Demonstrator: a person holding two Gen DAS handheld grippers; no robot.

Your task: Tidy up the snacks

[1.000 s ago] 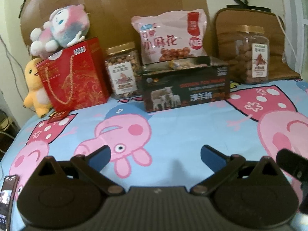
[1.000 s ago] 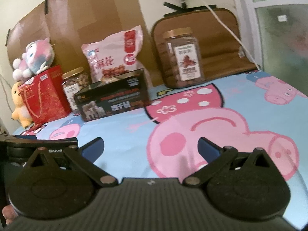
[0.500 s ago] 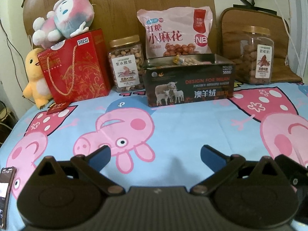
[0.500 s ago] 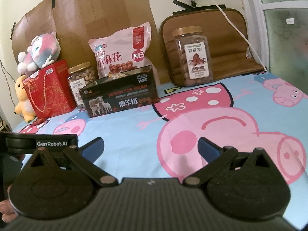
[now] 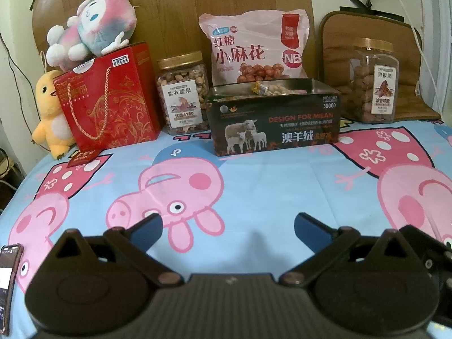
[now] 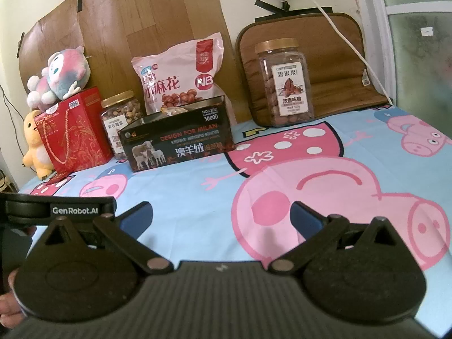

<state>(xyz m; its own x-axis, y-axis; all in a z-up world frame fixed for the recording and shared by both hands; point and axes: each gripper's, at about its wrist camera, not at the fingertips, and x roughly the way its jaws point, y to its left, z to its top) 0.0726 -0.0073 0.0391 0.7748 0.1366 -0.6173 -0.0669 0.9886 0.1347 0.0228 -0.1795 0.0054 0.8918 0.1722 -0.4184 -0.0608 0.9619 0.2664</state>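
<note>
Both grippers hover low over the cartoon-pig bedsheet [image 5: 254, 186], fingers spread wide, nothing between them. Left gripper [image 5: 227, 223]; right gripper [image 6: 221, 214].

Snacks stand in a row along the back, upper half of both frames:
- red gift bag [image 5: 110, 99], upper left, with a plush toy [image 5: 93, 25] on top and a yellow plush duck [image 5: 50, 113] beside it
- jar of cashews [image 5: 183, 93], gold lid, just right of the bag
- pink bag of twisted dough snacks [image 5: 254, 48], upright against the wooden board
- dark open box with the sheep print [image 5: 274, 121], directly in front of the pink bag; small wrapped snacks show above its rim
- jar of pecans [image 5: 373, 82], upper right, well apart from the rest, in front of a brown cushion [image 6: 333, 65]

Key relation: in the left view the box lies straight ahead, just right of centre, long axis across the frame. In the right view the box sits upper left and the pecan jar [image 6: 285, 84] up and slightly right of centre. Judgement: the pecan jar falls to the right gripper, the cashew jar and red bag to the left.

The bedsheet's foreground shows no loose snack. This fits either a finished tidy or a row awaiting regrouping; the frames do not settle which.

A phone [image 5: 8, 282] lies at the lower left edge.
</note>
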